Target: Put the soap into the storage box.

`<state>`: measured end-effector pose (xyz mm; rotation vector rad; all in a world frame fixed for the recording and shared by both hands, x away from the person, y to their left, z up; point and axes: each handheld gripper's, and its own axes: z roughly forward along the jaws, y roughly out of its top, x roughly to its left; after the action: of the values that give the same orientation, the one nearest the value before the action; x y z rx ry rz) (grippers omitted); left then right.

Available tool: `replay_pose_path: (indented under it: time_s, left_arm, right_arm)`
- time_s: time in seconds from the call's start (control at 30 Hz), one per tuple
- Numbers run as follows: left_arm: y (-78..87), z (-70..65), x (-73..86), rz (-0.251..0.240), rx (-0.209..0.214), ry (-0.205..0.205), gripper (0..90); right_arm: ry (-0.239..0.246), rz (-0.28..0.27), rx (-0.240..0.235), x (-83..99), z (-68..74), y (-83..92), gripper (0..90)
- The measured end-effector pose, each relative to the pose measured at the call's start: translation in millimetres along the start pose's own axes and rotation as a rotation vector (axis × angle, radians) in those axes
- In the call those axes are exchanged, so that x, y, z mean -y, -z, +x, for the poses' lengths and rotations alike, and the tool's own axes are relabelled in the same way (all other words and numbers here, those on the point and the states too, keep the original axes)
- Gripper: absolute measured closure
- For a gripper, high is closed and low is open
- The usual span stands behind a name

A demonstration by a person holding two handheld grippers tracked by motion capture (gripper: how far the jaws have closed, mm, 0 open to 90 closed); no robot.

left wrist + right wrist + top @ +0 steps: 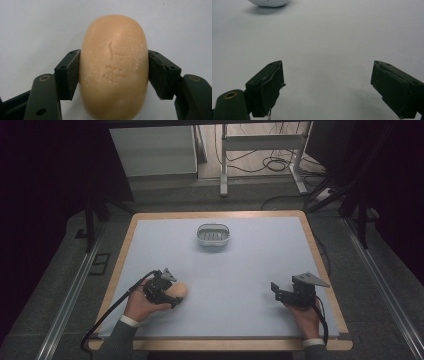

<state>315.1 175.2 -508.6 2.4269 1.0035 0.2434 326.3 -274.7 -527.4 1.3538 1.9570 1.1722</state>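
Closest to the camera, at the near left of the table (125, 270), the person's left hand (141, 306) holds the left gripper (172, 292), its jaws pinching a tan oval bar of soap (179, 290) by its two long sides. Seen along that gripper's own view, the soap (113, 67) stands between the black pads (71, 72), each pad pressed flat against a flank, and a stamped mark shows on the soap's upper face. A black cable (107, 315) trails from this gripper off the table's near edge.

Farther back and near the middle of the pale blue surface sits a white soap dish (213, 235) with a ribbed floor, well apart from both grippers.

At the near right, the right hand (304, 315) holds the right gripper (276, 290), which carries a grey three-cornered plate (310, 280). Its jaws stand spread wide with bare table between them, and its view catches the dish's edge at upper left.
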Motion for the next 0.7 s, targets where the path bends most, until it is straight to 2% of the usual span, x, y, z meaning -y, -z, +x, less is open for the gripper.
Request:
replay_pose_path:
  time_s: [0.3,0.43,0.7]
  left_arm:
    - [8.1,3.7,-5.8,-0.025,-0.013,0.001,32.3]
    - [11.6,4.5,-7.5,-0.043,-0.002,0.005,32.3]
    - [13.2,4.9,-13.1,-0.037,-0.007,-0.005,32.3]
  right_arm:
    - [0.000,0.000,0.001,0.0,-0.1,0.0,11.4]
    - [0.001,0.001,0.002,0.0,0.1,-0.1,11.4]
    - [0.002,0.003,0.004,0.0,0.4,-0.3,11.4]
